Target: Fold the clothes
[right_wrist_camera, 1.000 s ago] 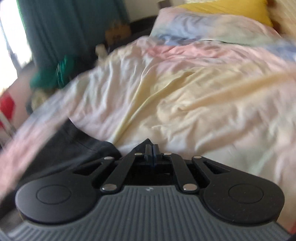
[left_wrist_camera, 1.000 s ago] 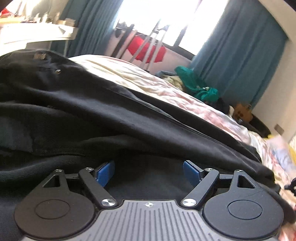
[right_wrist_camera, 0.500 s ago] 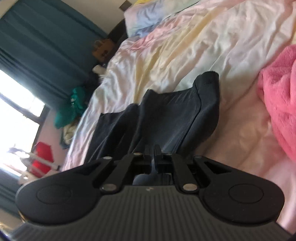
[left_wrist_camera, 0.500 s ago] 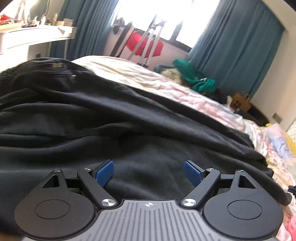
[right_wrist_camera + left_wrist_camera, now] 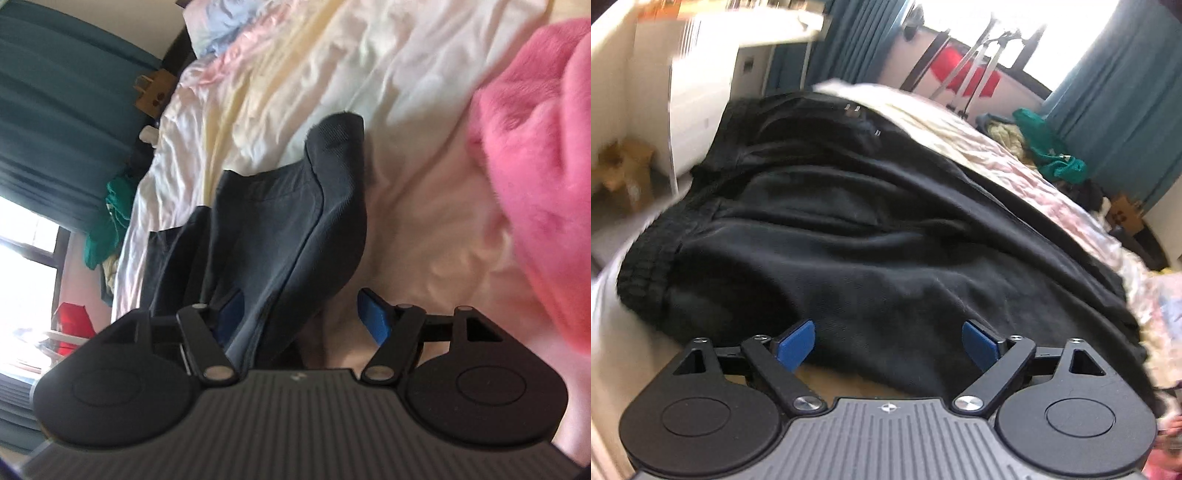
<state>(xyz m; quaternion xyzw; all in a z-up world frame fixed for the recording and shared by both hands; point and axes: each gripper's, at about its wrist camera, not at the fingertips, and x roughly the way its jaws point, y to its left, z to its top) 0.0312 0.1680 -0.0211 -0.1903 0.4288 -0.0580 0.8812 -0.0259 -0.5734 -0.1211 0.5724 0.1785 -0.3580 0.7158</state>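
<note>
No text, brand, number or label can be read in either view. The cardboard box (image 5: 154, 92) at ten o'clock in the right wrist view bears dark marks, too blurred to read.

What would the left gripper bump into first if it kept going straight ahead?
Most likely the black clothes on the bed. The left gripper is open and points right at that dark heap, which starts just past its blue fingertips. The exact gap is hard to judge.
</note>
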